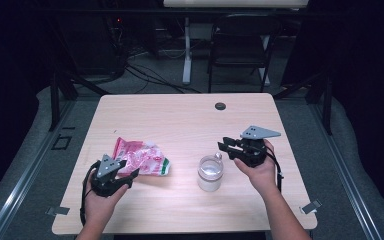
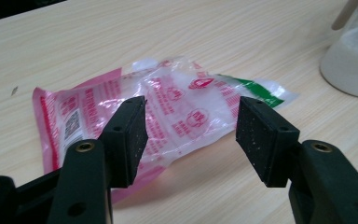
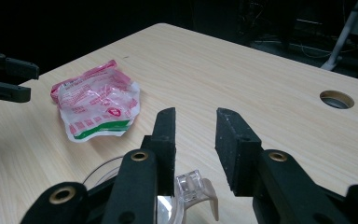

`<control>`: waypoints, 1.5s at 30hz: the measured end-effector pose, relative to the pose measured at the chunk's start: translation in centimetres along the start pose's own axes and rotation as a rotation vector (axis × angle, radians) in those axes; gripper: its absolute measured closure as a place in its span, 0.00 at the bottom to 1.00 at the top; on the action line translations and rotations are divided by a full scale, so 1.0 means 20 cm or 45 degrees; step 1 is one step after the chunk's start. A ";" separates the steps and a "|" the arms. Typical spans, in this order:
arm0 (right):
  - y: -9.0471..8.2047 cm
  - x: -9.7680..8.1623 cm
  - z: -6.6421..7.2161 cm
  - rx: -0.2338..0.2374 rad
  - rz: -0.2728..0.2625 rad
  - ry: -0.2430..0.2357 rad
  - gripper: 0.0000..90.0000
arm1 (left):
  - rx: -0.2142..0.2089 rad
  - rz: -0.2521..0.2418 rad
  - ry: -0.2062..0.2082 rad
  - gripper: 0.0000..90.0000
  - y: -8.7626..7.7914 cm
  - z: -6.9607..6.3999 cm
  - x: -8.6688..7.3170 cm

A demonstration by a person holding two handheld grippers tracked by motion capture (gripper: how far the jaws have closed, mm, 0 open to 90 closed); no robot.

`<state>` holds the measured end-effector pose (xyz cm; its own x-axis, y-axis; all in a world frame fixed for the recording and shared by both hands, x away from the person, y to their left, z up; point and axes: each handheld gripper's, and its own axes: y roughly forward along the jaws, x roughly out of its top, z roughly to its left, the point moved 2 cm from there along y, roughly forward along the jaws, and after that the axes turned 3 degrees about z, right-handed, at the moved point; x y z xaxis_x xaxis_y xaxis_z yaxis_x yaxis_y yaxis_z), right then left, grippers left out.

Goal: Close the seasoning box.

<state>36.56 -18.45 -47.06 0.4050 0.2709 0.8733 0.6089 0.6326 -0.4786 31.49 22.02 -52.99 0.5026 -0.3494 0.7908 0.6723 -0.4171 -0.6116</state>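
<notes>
A crumpled pink and clear plastic bag with a green strip lies flat on the left half of the wooden table. My left gripper hovers low at the bag's near edge, its jaws open and the pads clear of the film. A clear jar holding white powder stands right of centre. My right gripper is open just right of and above the jar. The jar's clear lid tab sits below the jaws, untouched. The left gripper also appears at the far left.
A round cable hole sits near the table's far edge. Beyond the table stand a dark folding chair and a white table leg, with cables on the floor. Metal clips mark the front corners.
</notes>
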 end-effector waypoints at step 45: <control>0.07 -0.11 -0.10 -0.077 0.053 0.074 0.71 | 0.015 0.097 -0.085 0.48 0.09 0.12 -0.13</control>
<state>37.90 -19.62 -49.75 0.4683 0.2523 0.8468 0.6303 0.5763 -0.5202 32.71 24.10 -56.08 0.5872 -0.3226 0.7424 0.6372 -0.3814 -0.6697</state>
